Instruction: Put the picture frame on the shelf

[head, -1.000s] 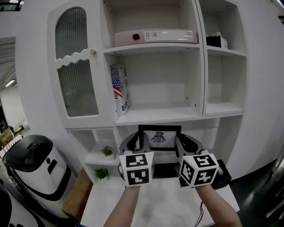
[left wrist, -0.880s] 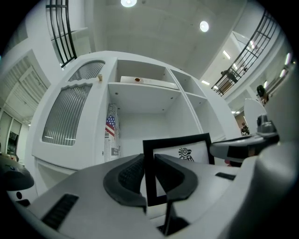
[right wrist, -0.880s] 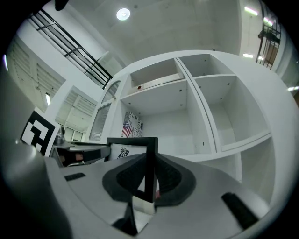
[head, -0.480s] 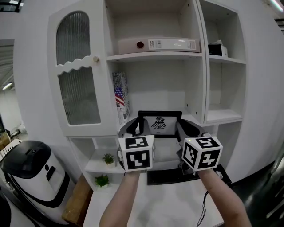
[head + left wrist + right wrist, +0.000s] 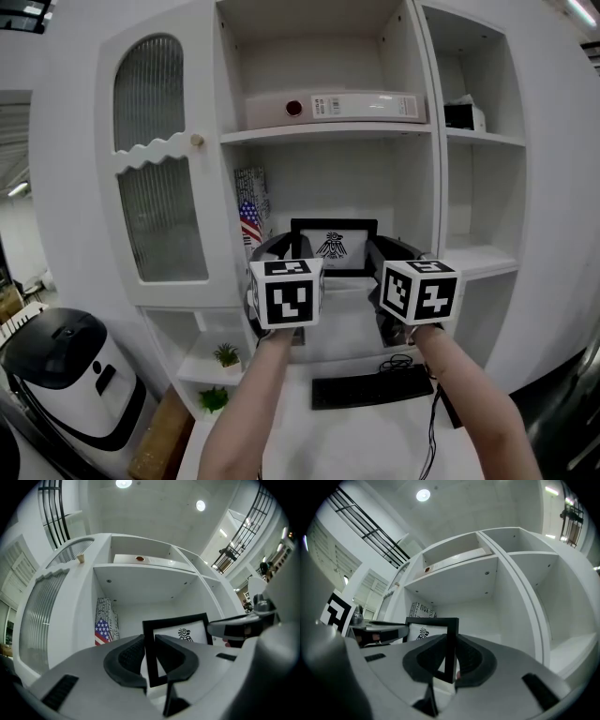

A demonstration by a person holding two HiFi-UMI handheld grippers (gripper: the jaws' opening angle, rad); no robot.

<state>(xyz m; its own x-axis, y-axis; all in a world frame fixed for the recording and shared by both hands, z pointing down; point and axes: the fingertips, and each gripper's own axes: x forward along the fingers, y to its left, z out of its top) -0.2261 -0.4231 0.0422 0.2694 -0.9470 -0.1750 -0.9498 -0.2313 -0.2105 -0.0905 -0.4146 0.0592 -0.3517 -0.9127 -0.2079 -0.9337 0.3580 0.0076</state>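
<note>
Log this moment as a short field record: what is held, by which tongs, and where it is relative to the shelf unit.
Held object: picture frame, upright, black border, emblem print facing the person
Left tongs: shut on the frame's left edge
Right tongs: shut on the frame's right edge
Position: in front of the middle compartment of the white shelf unit; contact with its board cannot be told
Neighbours: flag-print box at compartment's left; binder lying one shelf up
Task state: frame not yet released

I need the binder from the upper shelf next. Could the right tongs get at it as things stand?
Probably not yet: the right tongs are shut on the picture frame, shared with the left tongs. The binder itself lies unobstructed one shelf higher.
</note>
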